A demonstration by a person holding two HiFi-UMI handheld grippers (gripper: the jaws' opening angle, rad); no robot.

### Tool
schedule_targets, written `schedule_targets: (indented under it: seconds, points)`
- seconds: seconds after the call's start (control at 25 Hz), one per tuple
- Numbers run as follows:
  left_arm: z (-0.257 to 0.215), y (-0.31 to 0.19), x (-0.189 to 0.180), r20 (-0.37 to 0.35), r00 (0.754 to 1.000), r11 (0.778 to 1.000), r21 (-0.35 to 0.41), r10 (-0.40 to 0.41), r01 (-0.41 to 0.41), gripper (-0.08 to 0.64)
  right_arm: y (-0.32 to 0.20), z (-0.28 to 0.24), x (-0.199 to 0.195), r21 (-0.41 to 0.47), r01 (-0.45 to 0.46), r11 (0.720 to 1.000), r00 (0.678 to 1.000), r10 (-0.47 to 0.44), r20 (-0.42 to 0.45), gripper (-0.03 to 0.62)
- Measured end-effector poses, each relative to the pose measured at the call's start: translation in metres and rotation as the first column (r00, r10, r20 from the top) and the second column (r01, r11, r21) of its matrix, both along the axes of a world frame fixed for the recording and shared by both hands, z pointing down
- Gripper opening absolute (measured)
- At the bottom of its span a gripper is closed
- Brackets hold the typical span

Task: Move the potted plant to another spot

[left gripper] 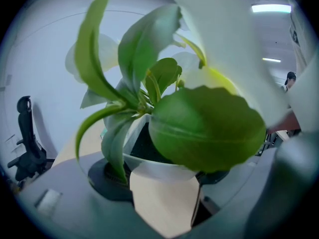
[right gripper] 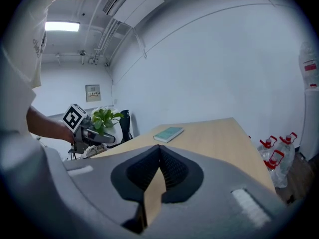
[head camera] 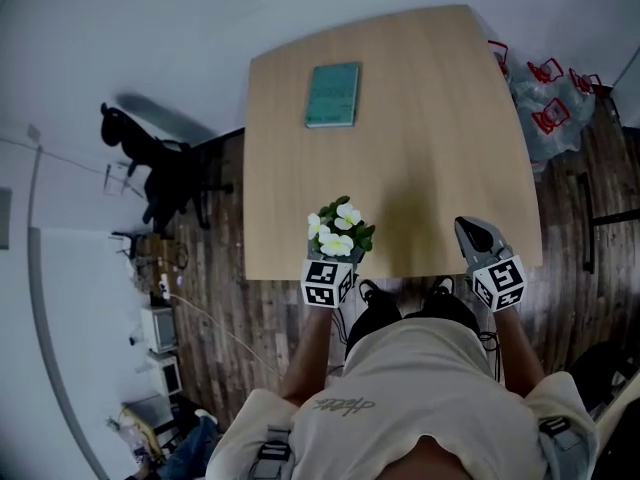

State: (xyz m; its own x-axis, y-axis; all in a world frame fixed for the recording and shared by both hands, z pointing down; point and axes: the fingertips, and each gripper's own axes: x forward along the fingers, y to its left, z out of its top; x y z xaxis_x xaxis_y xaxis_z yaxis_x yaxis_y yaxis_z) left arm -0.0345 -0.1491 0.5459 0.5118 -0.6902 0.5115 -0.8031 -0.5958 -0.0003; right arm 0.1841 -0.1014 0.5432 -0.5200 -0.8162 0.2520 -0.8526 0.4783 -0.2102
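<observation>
Pinching white-potted green plant with white flowers (head camera: 338, 230) between wide-set fingers of left gripper (head camera: 335, 255) over near left edge of pale wooden table (head camera: 420, 118), right gripper (right gripper: 159, 149) pressed together, empty; likely to slip or tip onto dark plank floor (head camera: 225, 308) if jolted, being top-heavy and smooth-walled.

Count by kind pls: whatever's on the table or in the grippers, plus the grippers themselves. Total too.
book: 1, flat on the table
potted plant: 1, held in the left gripper's jaws
grippers: 2, the left gripper and the right gripper, which holds nothing
Total: 4
</observation>
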Motion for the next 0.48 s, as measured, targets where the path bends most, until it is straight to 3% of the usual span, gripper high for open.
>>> schedule_targets:
  seconds: [0.24, 0.48]
  points:
    - [-0.003, 0.003, 0.005, 0.008, 0.999, 0.999, 0.000, 0.036, -0.036, 0.367, -0.007, 0.005, 0.005, 0.001, 0.013, 1.000, 0.999, -0.013, -0.045, 0.003]
    - [0.006, -0.009, 0.000, 0.004, 0.994, 0.994, 0.007, 0.105, -0.106, 0.367, -0.007, 0.013, -0.003, -0.014, -0.041, 0.999, 0.994, 0.039, -0.103, 0.003]
